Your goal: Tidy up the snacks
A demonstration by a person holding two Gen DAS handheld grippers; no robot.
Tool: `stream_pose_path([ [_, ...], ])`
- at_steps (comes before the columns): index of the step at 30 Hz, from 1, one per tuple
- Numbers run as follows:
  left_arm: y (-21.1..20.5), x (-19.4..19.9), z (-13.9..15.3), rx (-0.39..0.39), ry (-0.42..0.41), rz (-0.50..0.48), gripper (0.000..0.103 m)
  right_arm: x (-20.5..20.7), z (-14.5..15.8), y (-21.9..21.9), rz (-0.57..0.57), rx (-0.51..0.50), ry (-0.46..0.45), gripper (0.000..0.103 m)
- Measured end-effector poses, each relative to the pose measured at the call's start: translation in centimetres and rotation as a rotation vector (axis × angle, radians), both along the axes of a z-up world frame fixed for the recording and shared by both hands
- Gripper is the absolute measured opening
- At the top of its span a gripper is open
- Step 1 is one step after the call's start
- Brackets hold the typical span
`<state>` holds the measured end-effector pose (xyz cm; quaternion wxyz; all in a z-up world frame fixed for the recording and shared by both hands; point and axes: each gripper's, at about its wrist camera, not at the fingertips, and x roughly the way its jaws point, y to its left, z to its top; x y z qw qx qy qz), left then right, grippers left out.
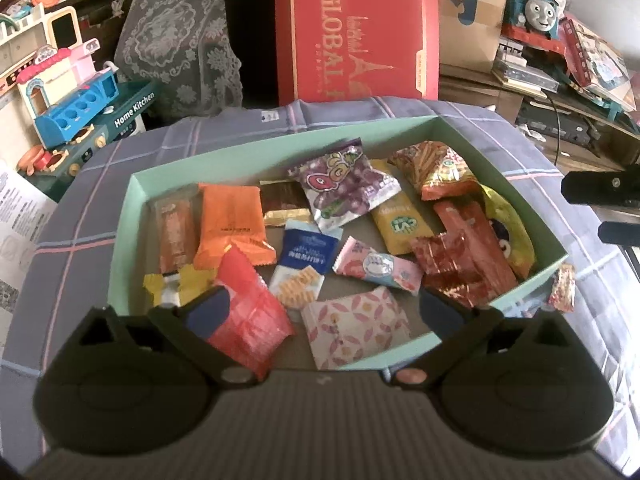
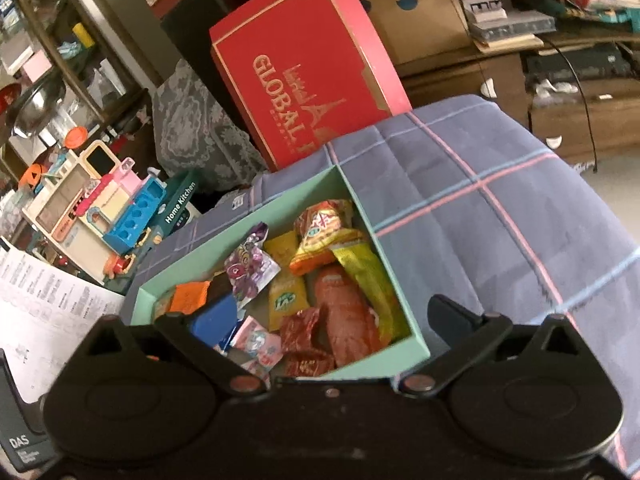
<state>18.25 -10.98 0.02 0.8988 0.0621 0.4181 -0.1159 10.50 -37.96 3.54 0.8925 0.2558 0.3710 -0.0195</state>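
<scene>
A mint green box [image 1: 120,240] sits on a purple plaid cloth and holds several snack packets: a purple grape packet [image 1: 344,184], an orange packet [image 1: 232,224], a blue-and-white cracker packet [image 1: 304,260], a pink floral packet [image 1: 356,328]. My left gripper [image 1: 320,312] is open over the box's near edge; a red packet [image 1: 252,320] lies against its left finger. One small red packet [image 1: 562,288] lies outside the box at its right. My right gripper [image 2: 316,328] is open above the box's [image 2: 384,364] near right corner, holding nothing. It also shows at the right edge of the left wrist view [image 1: 600,208].
A red gift box [image 1: 356,32] stands behind the table. A toy kitchen [image 1: 68,96] and printed papers [image 2: 44,304] are at the left. Cardboard boxes, a toy train [image 1: 536,4] and cluttered shelves are at the right. The cloth [image 2: 480,200] lies right of the box.
</scene>
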Motion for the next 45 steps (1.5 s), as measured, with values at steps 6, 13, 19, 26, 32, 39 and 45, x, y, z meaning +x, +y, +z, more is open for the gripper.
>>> stream_pose_path([
  [6, 0.4, -1.8, 0.7, 0.003, -0.007, -0.01, 0.103, -1.8, 0.3, 1.2, 0.019, 0.012, 0.009, 0.103],
  [13, 2.6, -4.8, 0.3, -0.012, 0.005, 0.006, 0.103, -4.8, 0.1, 2.2, 0.035, 0.007, -0.008, 0.103],
  [19, 4.0, -6.9, -1.7, -0.001, 0.065, 0.017, 0.103, -6.9, -1.3, 2.7, 0.043, 0.04, 0.016, 0.103],
  [26, 4.5, -8.3, -3.9, 0.008, 0.122, 0.029, 0.103, -8.4, -3.4, 4.0, 0.073, 0.027, 0.088, 0.103],
  [32, 3.6, -8.8, -4.8, 0.021, 0.141, 0.0, 0.103, -9.1, -5.1, 5.5, 0.111, 0.032, 0.15, 0.103],
  [39, 4.0, -8.4, -5.5, 0.03, 0.159, 0.018, 0.103, -8.7, -5.6, 7.4, 0.19, -0.004, 0.17, 0.078],
  [45, 5.9, -7.7, -6.1, 0.006, 0.19, 0.092, 0.103, -8.0, -6.8, 9.3, 0.252, -0.052, 0.197, 0.052],
])
